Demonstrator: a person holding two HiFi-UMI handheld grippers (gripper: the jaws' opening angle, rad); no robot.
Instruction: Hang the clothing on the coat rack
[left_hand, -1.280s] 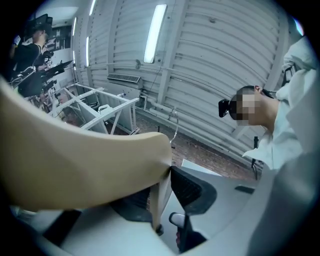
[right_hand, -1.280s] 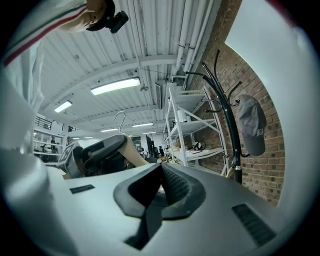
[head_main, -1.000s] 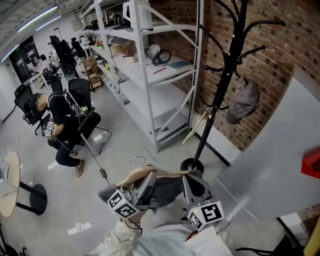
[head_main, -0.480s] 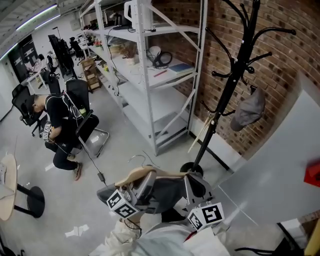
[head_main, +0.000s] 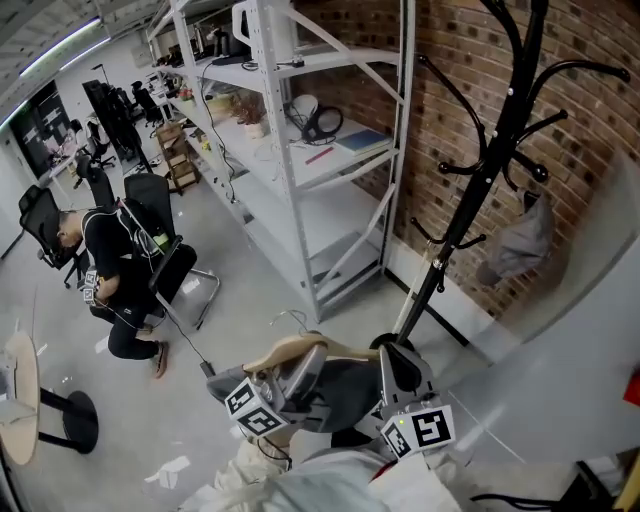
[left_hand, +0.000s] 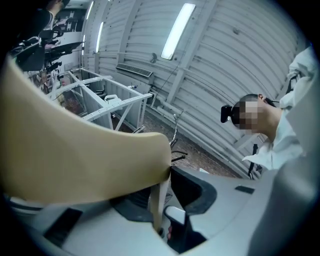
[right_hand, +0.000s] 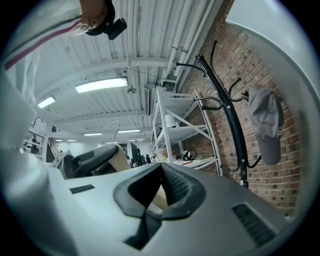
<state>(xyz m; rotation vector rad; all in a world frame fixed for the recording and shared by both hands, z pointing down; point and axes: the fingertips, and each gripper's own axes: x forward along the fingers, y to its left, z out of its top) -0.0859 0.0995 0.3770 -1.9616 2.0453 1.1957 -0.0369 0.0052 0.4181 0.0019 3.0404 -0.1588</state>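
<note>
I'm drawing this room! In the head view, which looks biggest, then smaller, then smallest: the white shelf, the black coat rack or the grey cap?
1. white shelf
2. black coat rack, tall but thin; both run off the top
3. grey cap, smallest, hanging on the rack

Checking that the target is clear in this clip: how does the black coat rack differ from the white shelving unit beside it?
The coat rack is black, the shelving unit white. The coat rack is a single pole with curved hooks; the shelving unit is a braced frame with flat shelves. The coat rack carries a grey cap; the shelving unit holds headphones and other small items. Both stand against the brick wall.
</note>
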